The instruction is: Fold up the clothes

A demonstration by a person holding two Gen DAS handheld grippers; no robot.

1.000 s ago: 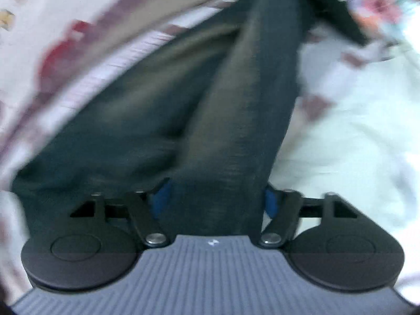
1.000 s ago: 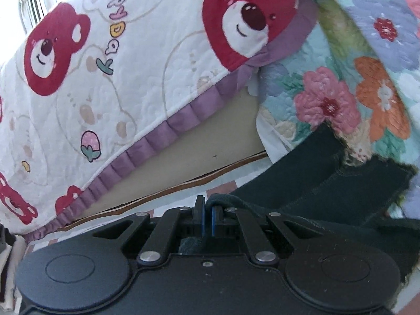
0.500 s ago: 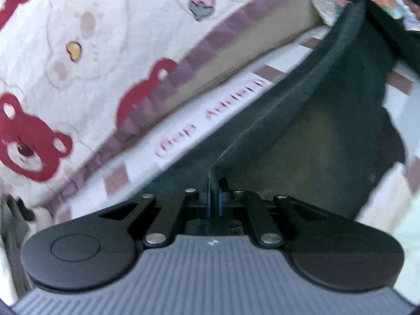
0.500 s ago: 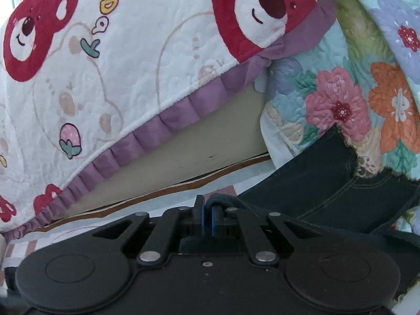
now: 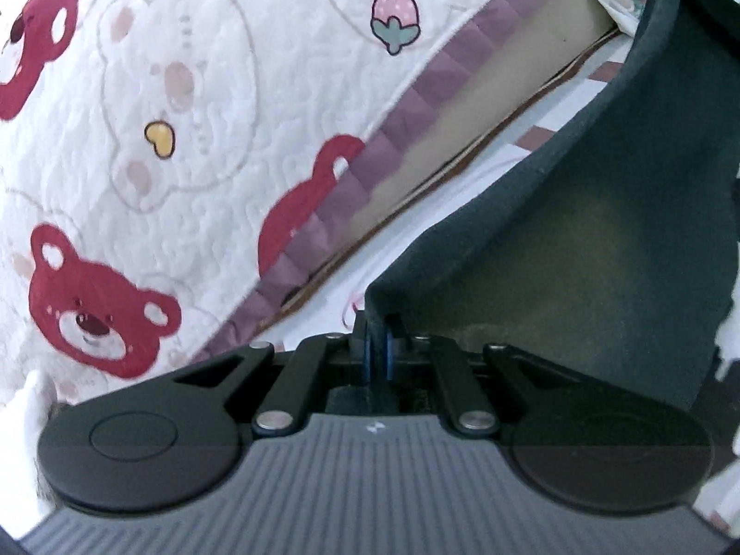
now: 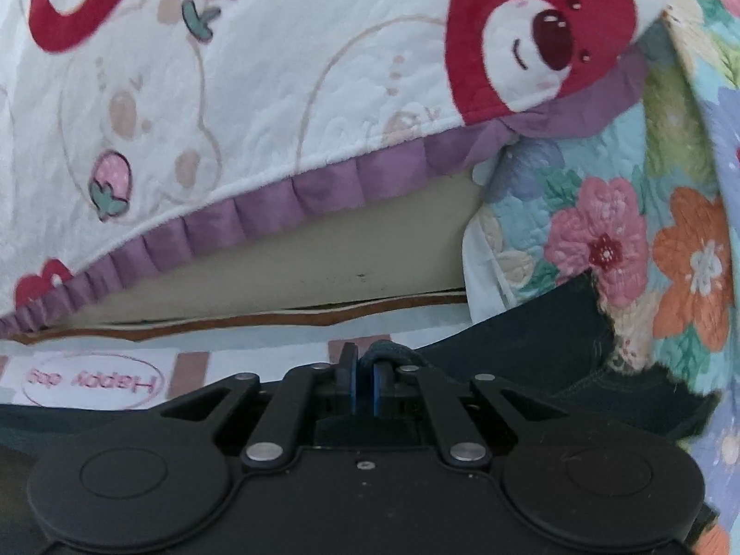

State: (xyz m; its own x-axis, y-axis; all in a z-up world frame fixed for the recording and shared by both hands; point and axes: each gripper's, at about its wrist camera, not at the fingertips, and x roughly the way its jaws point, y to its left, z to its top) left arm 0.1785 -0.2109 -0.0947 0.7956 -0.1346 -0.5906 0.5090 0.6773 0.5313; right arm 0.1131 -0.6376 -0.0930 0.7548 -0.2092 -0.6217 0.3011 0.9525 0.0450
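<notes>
My left gripper (image 5: 378, 347) and right gripper (image 6: 363, 381) each pinch an edge of the dark jeans (image 5: 601, 231), lifted over the bed sheet (image 6: 259, 351). Next, I judge, I lay them flat.

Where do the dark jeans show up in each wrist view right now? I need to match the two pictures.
Left wrist: the dark jeans fill the right half, running from the left gripper, shut on an edge, up to the top right corner.
Right wrist: they lie at lower right, one edge pinched in the right gripper, against the floral quilt.
Shared landmark: the bear blanket's purple ruffle.
</notes>
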